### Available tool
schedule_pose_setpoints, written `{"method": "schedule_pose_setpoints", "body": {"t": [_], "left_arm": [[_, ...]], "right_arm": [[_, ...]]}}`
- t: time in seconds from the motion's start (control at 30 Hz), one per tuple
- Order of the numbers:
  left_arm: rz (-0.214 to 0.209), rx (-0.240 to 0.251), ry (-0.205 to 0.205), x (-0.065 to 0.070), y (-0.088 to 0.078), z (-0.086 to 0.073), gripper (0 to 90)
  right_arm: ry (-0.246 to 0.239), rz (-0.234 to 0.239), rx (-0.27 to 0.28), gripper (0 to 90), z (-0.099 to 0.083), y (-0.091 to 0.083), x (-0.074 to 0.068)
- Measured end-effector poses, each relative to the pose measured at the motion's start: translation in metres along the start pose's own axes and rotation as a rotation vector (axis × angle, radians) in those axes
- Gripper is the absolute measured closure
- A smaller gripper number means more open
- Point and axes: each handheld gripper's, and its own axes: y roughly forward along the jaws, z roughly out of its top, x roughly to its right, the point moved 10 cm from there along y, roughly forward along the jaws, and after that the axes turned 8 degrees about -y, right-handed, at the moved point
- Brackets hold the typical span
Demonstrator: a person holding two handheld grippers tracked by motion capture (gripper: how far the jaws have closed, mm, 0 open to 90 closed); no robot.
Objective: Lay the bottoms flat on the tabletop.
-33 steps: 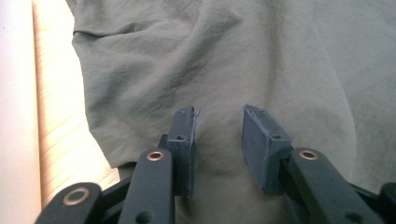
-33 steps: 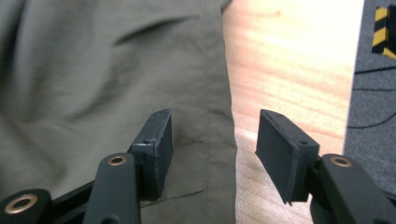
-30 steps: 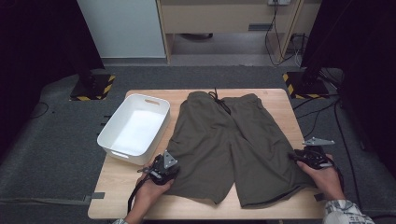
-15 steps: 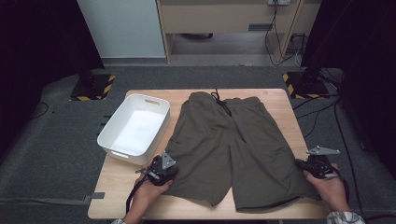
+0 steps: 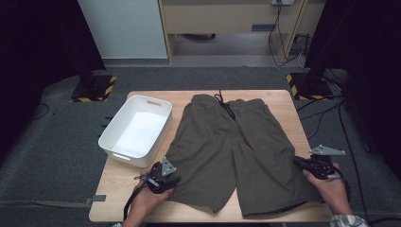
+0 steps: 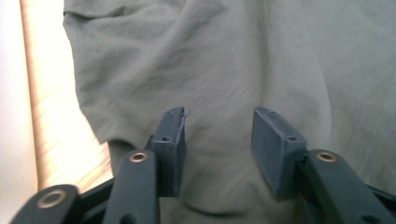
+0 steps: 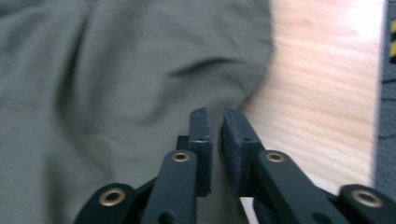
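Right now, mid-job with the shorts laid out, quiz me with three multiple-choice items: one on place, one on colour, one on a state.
1. Where is the white bin relative to the shorts?
A. At their left, on the table
B. On top of them
C. On the floor

2. What colour are the shorts?
A. Red
B. Olive green
C. White

3. How do the left gripper jaws stand?
A. Apart, over the fabric
C. Clamped on the bin rim
B. Holding the drawstring

Answers: 1 A, the high view shows the bin beside the shorts' left leg. 2 B, all views show olive cloth. 3 A, the left gripper view shows a gap between the jaws, which have just been opening.
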Motion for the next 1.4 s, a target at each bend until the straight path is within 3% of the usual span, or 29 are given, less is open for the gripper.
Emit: {"method": "schedule_pose_setpoints", "body": {"t": [0.33, 0.63, 0.67, 0.73, 0.93, 1.1, 1.4], "left_arm": [[-0.035, 0.100, -0.046, 0.000, -0.008, 0.020, 39.8], [-0.056, 0.150, -0.057, -0.001, -0.014, 0.033, 31.9], [-0.056, 0.150, -0.057, -0.001, -0.014, 0.033, 30.4], [-0.064, 0.141, -0.074, 0.000, -0.015, 0.034, 27.3], [-0.089, 0.147, -0.083, 0.006, -0.022, 0.044, 20.8], [-0.110, 0.168, -0.087, 0.008, -0.026, 0.051, 17.0], [-0.132, 0.204, -0.104, 0.000, -0.039, 0.080, 13.2]], "right_arm": [[-0.051, 0.048, 0.047, 62.6, 0.040, 0.010, -0.043], [-0.088, 0.073, 0.074, 42.4, 0.071, 0.026, -0.088], [-0.088, 0.073, 0.074, 42.4, 0.071, 0.026, -0.088], [-0.111, 0.095, 0.080, 35.5, 0.081, 0.036, -0.107], [-0.160, 0.146, 0.051, 29.2, 0.089, 0.053, -0.142], [-0.190, 0.165, 0.037, 23.8, 0.094, 0.064, -0.161], [-0.226, 0.219, 0.064, 19.1, 0.113, 0.074, -0.200]]}}
